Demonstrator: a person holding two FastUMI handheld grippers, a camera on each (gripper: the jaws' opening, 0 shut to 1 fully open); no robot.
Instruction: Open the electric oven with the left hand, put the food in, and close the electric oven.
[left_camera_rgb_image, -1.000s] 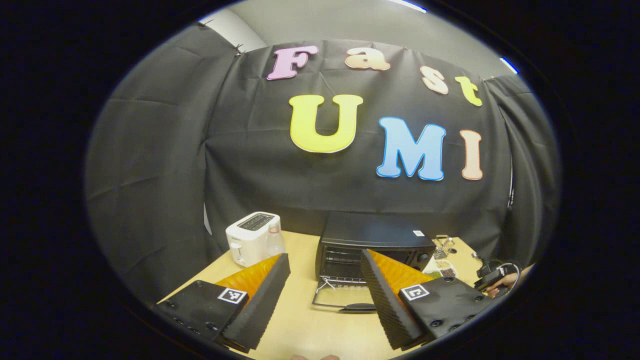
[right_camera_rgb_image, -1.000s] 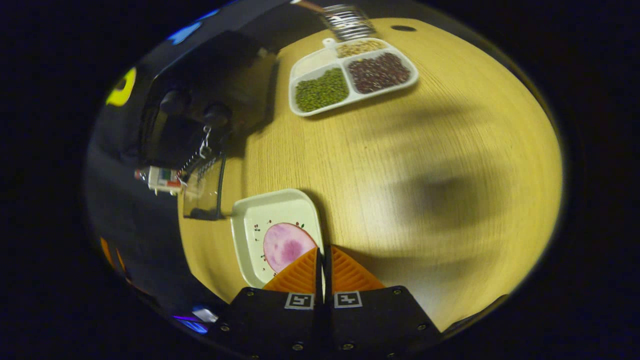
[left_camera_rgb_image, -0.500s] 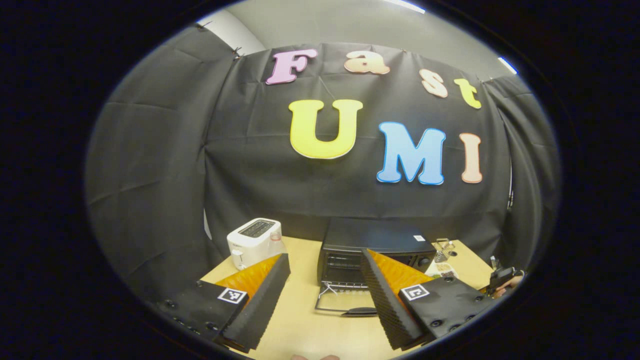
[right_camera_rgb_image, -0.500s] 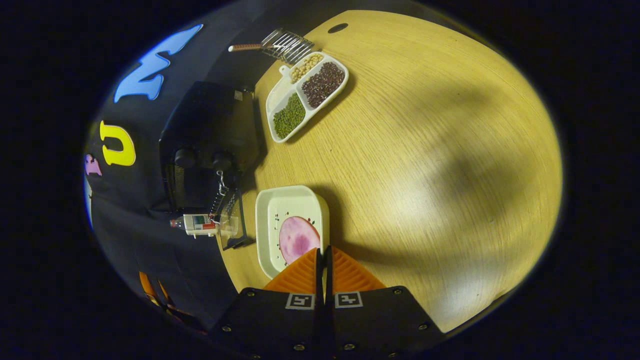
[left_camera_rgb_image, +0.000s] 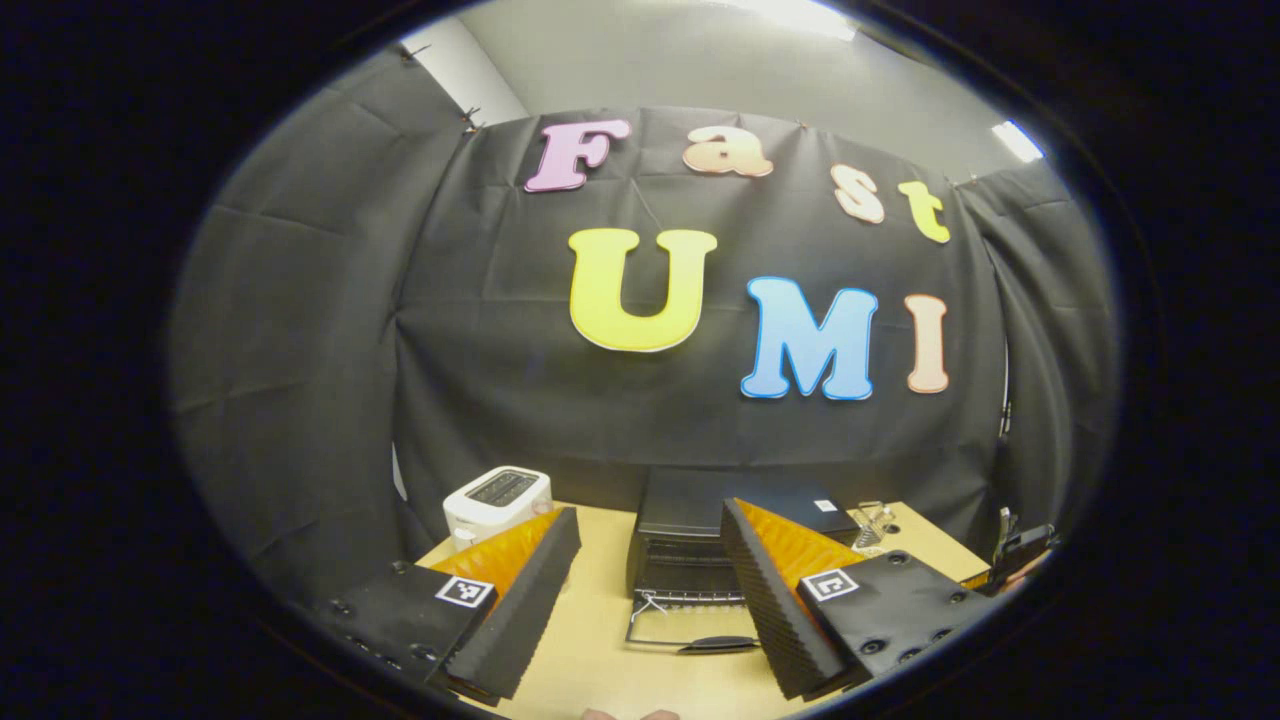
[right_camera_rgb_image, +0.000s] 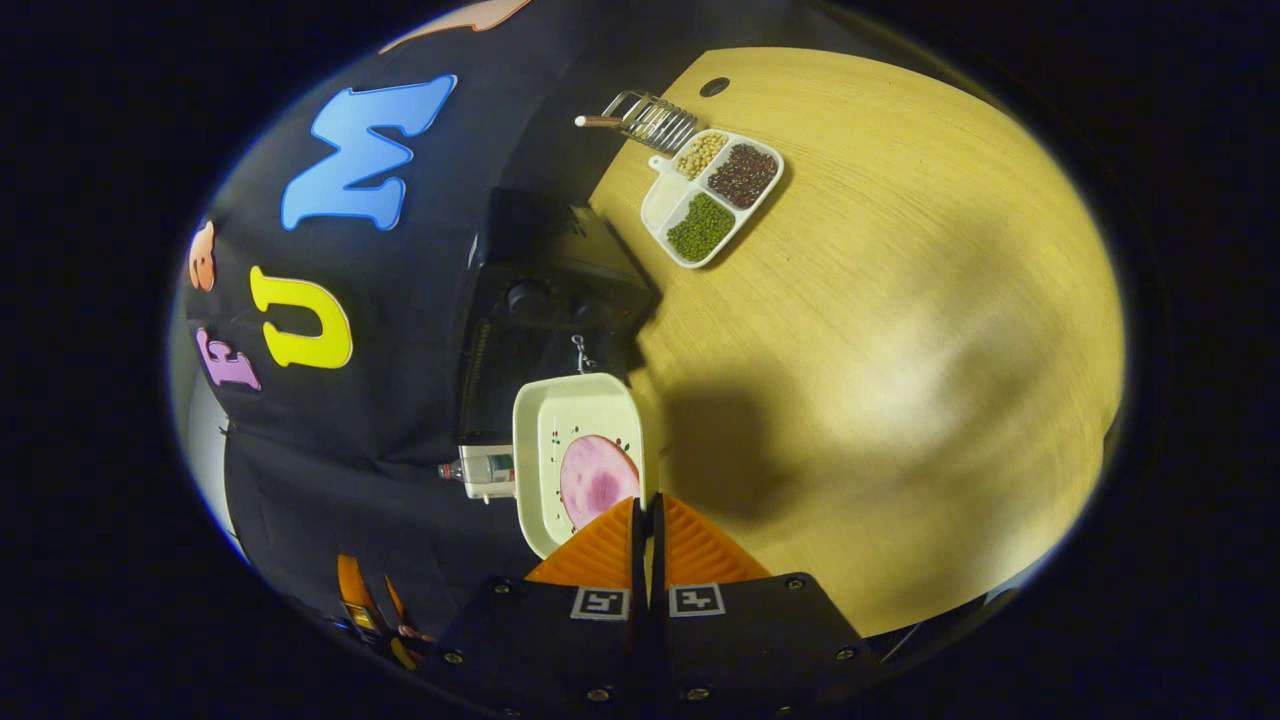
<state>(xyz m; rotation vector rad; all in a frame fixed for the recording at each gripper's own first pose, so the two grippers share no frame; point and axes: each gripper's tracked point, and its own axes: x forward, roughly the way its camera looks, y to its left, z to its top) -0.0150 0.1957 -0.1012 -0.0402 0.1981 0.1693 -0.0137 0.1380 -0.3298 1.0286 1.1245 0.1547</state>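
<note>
Right gripper view: fingers (right_camera_rgb_image: 648, 540) pinching plate (right_camera_rgb_image: 560, 430) rim, now lifted toward open oven (right_camera_rgb_image: 530, 320) ahead; insertion next.

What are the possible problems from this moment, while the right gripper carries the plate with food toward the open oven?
1. The right gripper pinches only the rim of the white plate, so the plate may tilt and the pink food slice may slide off.
2. The oven door lies open and low in front; the plate could bump it.
</note>
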